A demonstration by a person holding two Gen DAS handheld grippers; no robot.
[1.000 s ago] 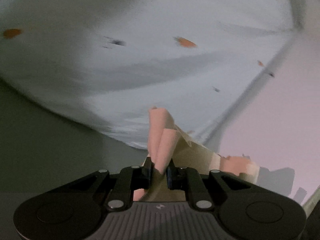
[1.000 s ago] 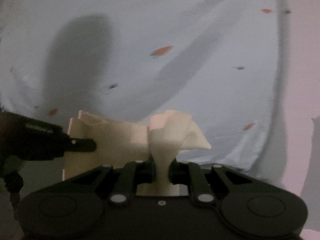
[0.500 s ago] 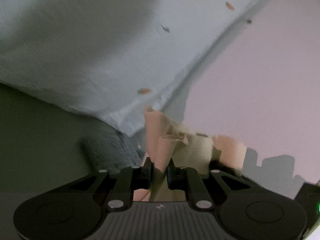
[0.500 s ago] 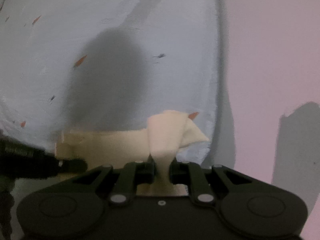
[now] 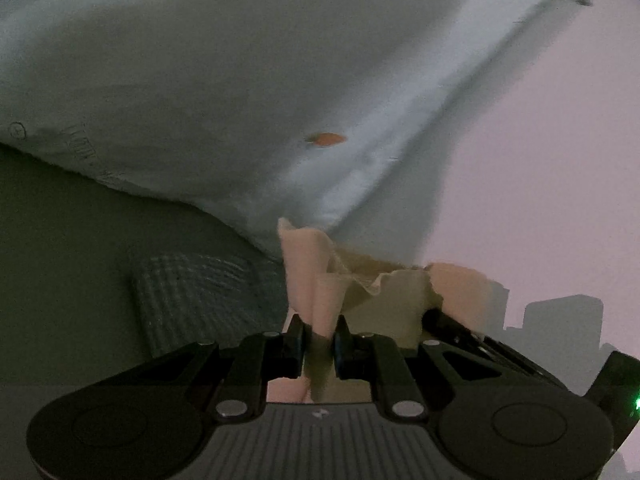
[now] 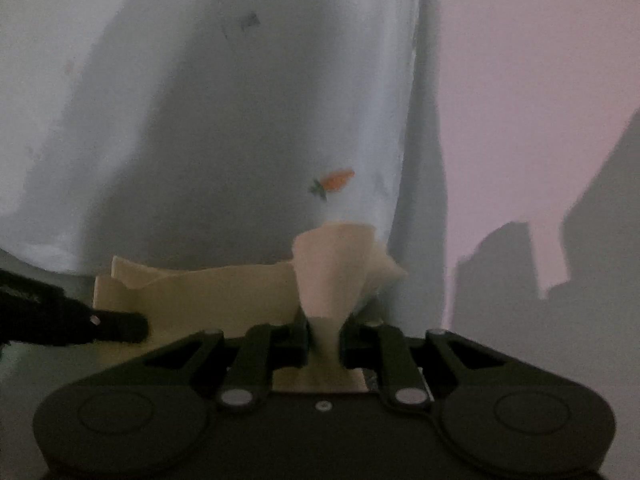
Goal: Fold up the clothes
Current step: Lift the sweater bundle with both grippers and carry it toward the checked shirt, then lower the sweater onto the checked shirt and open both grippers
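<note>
A cream and peach garment [image 5: 308, 264] hangs stretched between my two grippers. The left gripper [image 5: 319, 328] has a bunched corner of it between its pads, and its jaws are opening slightly while the cloth still sits pinched. In the right wrist view the right gripper [image 6: 323, 332] pinches the other corner, a cone of cream garment [image 6: 200, 296] rising from its jaws, which are also opening slightly. The left gripper's fingertip [image 6: 116, 326] shows at the left edge of the cloth. The right gripper's fingers [image 5: 452, 324] show at the right in the left wrist view.
A pale blue sheet [image 5: 240, 80] printed with small carrots [image 6: 334, 181] lies ahead of both grippers. Its edge runs along a pink wall [image 6: 540, 120]. A ribbed grey fabric piece [image 5: 192, 292] lies at the lower left, beside a dark grey-green surface [image 5: 60, 240].
Both grippers have carried the garment sideways across the sheet toward its edge by the pink wall. The wall now fills more of the right side. The grips on the cloth look unchanged.
</note>
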